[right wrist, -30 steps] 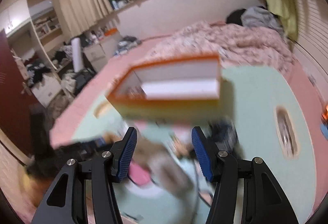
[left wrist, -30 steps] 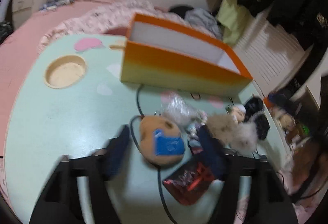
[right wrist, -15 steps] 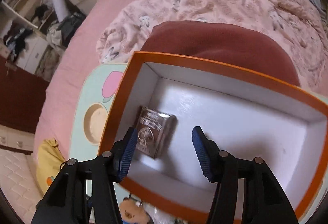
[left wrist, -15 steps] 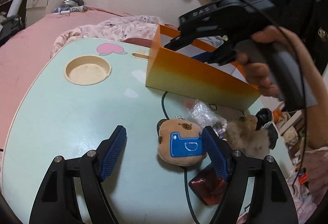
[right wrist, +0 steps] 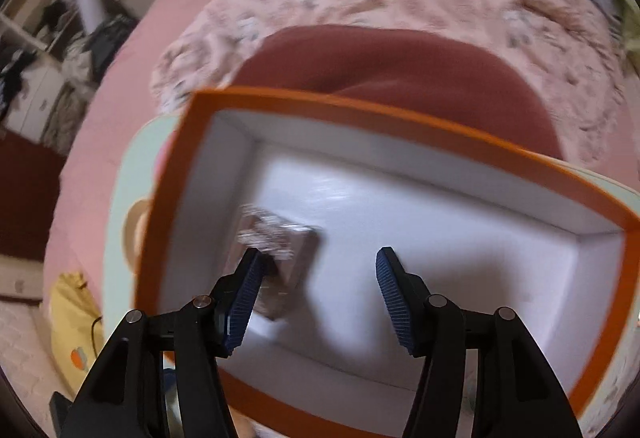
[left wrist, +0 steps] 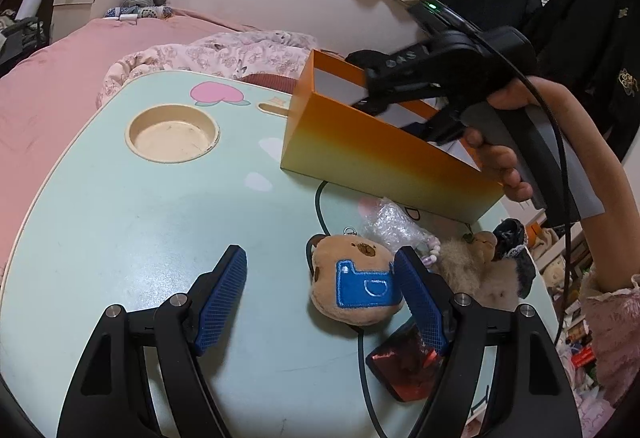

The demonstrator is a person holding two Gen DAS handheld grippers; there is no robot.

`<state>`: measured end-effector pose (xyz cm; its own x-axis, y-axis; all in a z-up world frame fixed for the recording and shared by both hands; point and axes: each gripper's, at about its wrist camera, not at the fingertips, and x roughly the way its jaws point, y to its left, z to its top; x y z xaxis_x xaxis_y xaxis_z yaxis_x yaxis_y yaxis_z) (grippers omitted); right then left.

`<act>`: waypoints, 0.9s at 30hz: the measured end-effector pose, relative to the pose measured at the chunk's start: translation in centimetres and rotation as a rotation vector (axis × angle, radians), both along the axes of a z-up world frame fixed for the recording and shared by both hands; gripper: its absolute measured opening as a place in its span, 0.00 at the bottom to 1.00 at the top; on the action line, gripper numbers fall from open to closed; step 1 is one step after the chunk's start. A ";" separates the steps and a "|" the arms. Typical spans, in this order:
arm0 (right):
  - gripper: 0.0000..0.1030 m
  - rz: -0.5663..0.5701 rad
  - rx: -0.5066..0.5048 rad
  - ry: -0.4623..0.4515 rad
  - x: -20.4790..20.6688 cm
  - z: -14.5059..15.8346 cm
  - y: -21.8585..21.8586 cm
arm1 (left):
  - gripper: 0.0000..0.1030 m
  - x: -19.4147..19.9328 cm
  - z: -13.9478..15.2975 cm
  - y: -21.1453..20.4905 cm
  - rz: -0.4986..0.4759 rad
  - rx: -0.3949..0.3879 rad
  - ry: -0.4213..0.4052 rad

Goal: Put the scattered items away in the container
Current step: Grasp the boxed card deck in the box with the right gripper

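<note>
Left hand-held gripper (left wrist: 320, 294) spread beside plush bear (left wrist: 356, 286); right hand-held gripper (right wrist: 316, 290) released over orange box (right wrist: 172, 217)

Bear lies against its right finger, box beyond; silver packet (right wrist: 280, 258) already inside; closing off-centre may shove the bear into the cable (left wrist: 320, 205).

Fuzzy cloth bear plush (left wrist: 356, 284), glossy table (left wrist: 120, 222)
</note>
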<state>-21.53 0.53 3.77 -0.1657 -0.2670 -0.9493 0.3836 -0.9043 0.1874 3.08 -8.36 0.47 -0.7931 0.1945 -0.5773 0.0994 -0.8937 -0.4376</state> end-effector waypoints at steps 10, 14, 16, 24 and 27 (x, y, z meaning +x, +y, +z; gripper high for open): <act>0.56 0.054 -0.054 -0.009 0.9 0.2 -3.5 | 0.74 0.0 0.0 0.2 -0.002 -0.004 0.001; 0.55 0.101 0.050 0.021 1.9 -1.1 -5.6 | 0.74 0.1 0.0 0.1 -0.002 -0.003 0.000; 0.45 0.104 0.066 0.033 2.1 -0.9 -5.4 | 0.74 0.1 0.0 0.1 -0.002 0.000 0.001; 0.42 0.030 -0.169 0.115 2.5 4.2 2.1 | 0.74 0.2 0.0 0.0 0.000 0.010 0.006; 0.42 0.044 -0.224 0.190 5.5 7.4 5.5 | 0.74 0.2 0.0 0.1 0.001 0.009 0.006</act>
